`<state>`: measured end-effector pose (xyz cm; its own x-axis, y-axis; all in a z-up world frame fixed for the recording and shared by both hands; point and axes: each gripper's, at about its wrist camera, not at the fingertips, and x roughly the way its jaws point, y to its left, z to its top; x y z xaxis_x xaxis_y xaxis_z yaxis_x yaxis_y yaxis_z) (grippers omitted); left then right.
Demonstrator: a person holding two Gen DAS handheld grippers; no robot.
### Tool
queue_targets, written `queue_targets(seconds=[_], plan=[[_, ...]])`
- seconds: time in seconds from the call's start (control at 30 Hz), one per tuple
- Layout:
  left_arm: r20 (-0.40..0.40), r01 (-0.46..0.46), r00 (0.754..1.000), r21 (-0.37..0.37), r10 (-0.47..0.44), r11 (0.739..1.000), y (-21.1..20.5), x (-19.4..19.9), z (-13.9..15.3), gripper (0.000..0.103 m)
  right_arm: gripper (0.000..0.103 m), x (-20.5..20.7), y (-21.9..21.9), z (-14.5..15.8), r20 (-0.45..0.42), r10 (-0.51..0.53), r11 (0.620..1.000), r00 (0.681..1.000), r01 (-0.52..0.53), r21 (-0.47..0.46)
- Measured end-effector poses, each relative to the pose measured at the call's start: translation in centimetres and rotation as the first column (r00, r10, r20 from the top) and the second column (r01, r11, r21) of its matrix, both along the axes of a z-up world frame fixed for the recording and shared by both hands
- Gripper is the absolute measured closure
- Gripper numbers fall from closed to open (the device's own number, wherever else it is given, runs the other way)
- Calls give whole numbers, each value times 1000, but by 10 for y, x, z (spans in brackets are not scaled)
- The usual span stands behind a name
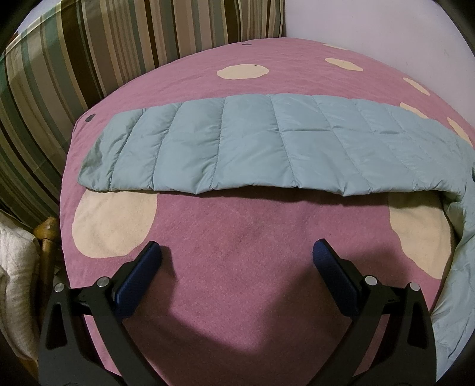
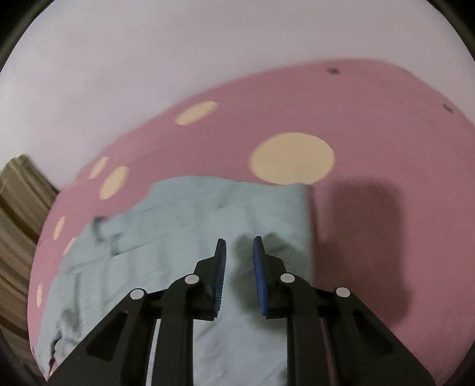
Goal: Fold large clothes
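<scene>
A pale blue quilted puffer garment lies spread across the pink bed cover, with one part running down the right side. My left gripper is wide open and empty, hovering over bare pink cover in front of the garment's near edge. In the right wrist view the same blue garment lies below my right gripper. Its jaws stand a narrow gap apart with nothing between them, above the garment near its right edge. This view is motion-blurred.
The pink cover has cream dots. A striped cushion or pillow stands at the back left, with a pale wall behind. A white quilted cloth and a wooden post sit at the left edge.
</scene>
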<state>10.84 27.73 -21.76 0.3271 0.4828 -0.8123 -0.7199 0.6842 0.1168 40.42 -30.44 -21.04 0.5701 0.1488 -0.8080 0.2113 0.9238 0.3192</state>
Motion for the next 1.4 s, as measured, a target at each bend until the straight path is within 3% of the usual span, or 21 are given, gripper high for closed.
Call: queue_targets(seconds=[0.13,0.17,0.3,0.5,0.63,0.7,0.87,1.03,1.13,1.3,1.4], plan=[[-5,1,1000,5,-1,1000,0,0,0,2,87,26,-5,-43,-106,0,999,994,4,42],[-4,1,1000,3,-1,1000,0,0,0,2,87,28,-5,-44,-96,0,999,995,4,42],[-2,0,1000,0,0,1000,0,1,0,2,87,24,2,-31,-75,16,1000,997,-15,5],[-3,1,1000,3,-1,1000,-1,1,-1,2,84,-20,1,-8,-14,6,1000,1000,-6,-2],[-2,1,1000,2,-1,1000,-1,1,-1,2,84,-29,2,-20,-56,16,1000,998,-17,-22],[-2,0,1000,2,0,1000,-1,1,-1,2,86,-29,-2,-41,-99,11,1000,995,-12,-9],[-2,0,1000,2,0,1000,-1,1,-1,2,86,-29,-6,-42,-52,7,1000,999,-6,2],[-3,0,1000,0,0,1000,0,1,-1,2,80,-65,-16,-15,4,-12,1000,1000,12,-18],[-3,1,1000,0,-1,1000,-1,1,-1,2,63,-91,-29,-8,15,-35,998,999,36,-56],[-1,0,1000,-1,0,1000,-1,2,-1,2,48,-132,-52,-17,-11,-113,978,993,110,-180],[-2,1,1000,0,-1,1000,-1,2,-1,2,48,-151,-63,-30,-34,-158,957,987,144,-253]])
